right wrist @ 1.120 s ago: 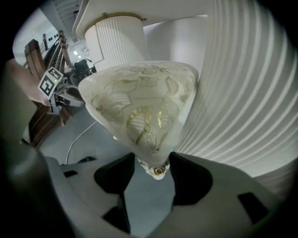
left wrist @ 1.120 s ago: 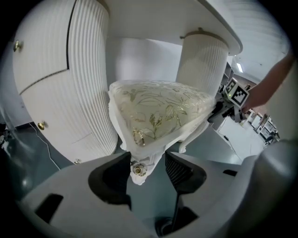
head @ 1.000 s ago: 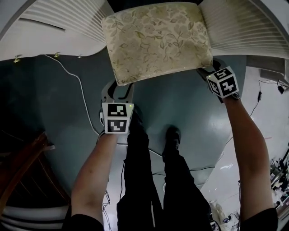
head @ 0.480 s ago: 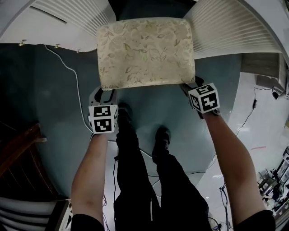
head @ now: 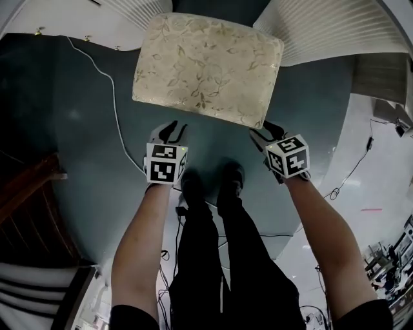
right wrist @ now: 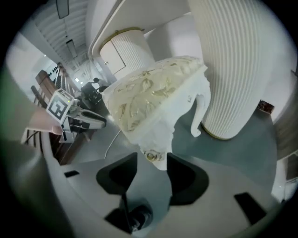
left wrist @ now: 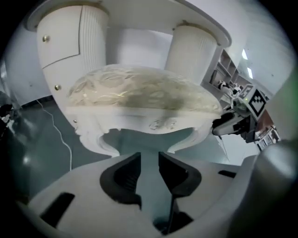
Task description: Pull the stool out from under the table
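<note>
1. Up close, L gripper point(left wrist: 149, 158): jaws only a narrow way apart, nothing btwn them, just floor point(head: 90, 161) showing thru the gap. Empty.
2. It sits just short of the stool point(left wrist: 139, 93), facing the carved front rail. Apart, no contact. Head view puts it off the stool's near-left corner.
3. R gripper point(right wrist: 152, 160): jaws set wider than the L's. The stool's near-right corner, at the top of a curved leg, fills the gap at the tips. Looks pinched on that corner.
4. Stool: pale floral cushion on a white carved frame, upright on the teal floor. It's turned askew, so its near-right corner is closest to the person.
5. Counter point(left wrist: 153, 11): white top seen overhead in L gripper view, carried on two fluted pedestals. Stool stands out in front of the counter's front edge, before the gap btwn the pedestals. Only its far edge is about level w/ them.
6. L pedestal point(left wrist: 74, 51) has small gold knobs. R pedestal point(right wrist: 233, 69) is near the stool's far-right leg, not touching.
7. White cable point(head: 115, 116) runs over the floor from the counter's left end, past the stool's left side, toward the person's feet point(head: 229, 180).
8. Dark wood furniture point(head: 32, 193) at the left of head view, well apart from the stool.
</note>
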Motion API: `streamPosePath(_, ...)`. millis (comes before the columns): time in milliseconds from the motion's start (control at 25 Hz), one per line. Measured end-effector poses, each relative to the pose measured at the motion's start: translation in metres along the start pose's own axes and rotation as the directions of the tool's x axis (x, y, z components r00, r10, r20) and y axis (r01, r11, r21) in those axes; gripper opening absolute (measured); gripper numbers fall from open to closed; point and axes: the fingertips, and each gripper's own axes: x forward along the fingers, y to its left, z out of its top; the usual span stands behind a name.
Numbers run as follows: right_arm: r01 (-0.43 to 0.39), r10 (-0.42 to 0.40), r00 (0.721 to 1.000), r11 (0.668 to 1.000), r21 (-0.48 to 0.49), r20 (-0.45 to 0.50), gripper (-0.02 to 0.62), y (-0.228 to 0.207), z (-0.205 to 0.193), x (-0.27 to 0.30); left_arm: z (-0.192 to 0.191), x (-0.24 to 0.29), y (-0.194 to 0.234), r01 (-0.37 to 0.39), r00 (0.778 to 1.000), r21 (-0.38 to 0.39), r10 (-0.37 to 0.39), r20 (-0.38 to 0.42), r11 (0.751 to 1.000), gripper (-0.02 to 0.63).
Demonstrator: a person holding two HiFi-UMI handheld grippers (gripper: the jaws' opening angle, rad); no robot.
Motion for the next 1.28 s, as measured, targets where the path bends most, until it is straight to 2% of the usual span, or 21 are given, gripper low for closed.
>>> streamPosePath(80,-0.013,0.013,1.0,1.0,0.008,0.006,0.213,0.007,-0.009,0.0,-0.012,-0.007,0.032,-0.062,0.997,0.018,0.063,-0.035,0.998,0.153)
streamPosePath(200,-0.027,0.027,0.999,0.999,-0.029,0.019,0.225,0.014,-0.012,0.006,-0.016,-0.018,0.084,-0.137,0.986,0.131,0.147,-0.074,0.982,0.184)
streamPosePath(280,-0.003,0.004,1.0,0.999,-0.035,0.028,0.236,0.013,-0.012,0.008,-0.008,-0.021,0.111,-0.16,0.983,0.175,0.173,-0.06,0.972,0.194)
streamPosePath(400,0.059,-0.057,0.997,0.998,-0.023,0.051,0.242,0.005,-0.003,0.01,0.013,-0.019,0.136,-0.167,0.984,0.175,0.175,-0.027,0.97,0.234)
streamPosePath(520,0.106,-0.106,0.992,0.994,0.006,0.068,0.239,0.001,0.01,0.007,0.03,-0.01,0.137,-0.113,0.991,0.193,0.123,-0.042,0.975,0.295)
streamPosePath(680,0.124,-0.124,0.99,0.992,0.009,0.067,0.25,0.001,0.019,0.014,0.048,0.008,0.126,-0.044,0.996,0.292,0.066,-0.067,0.956,0.346)
streamPosePath(760,0.127,-0.126,0.989,0.992,-0.01,0.081,0.259,-0.001,0.021,0.02,0.051,0.017,0.122,-0.031,0.996,0.313,0.056,-0.073,0.949,0.389)
streamPosePath(880,0.141,-0.144,0.984,0.989,0.034,0.101,0.241,0.004,0.02,0.023,0.055,0.017,0.125,-0.016,0.996,0.324,0.043,-0.076,0.946,0.382)
streamPosePath(960,0.18,-0.188,0.978,0.979,0.092,0.091,0.249,0.009,0.013,0.02,0.05,0.017,0.121,0.031,0.995,0.338,0.004,-0.104,0.94,0.367)
streamPosePath(1080,0.241,-0.259,0.961,0.956,0.166,0.094,0.259,0.006,0.012,0.016,0.045,0.015,0.117,0.09,0.99,0.377,-0.04,-0.139,0.922,0.304)
streamPosePath(1280,0.251,-0.262,0.964,0.953,0.167,0.044,0.25,0.001,0.017,0.018,0.042,0.011,0.118,0.111,0.99,0.362,-0.07,-0.126,0.926,0.285)
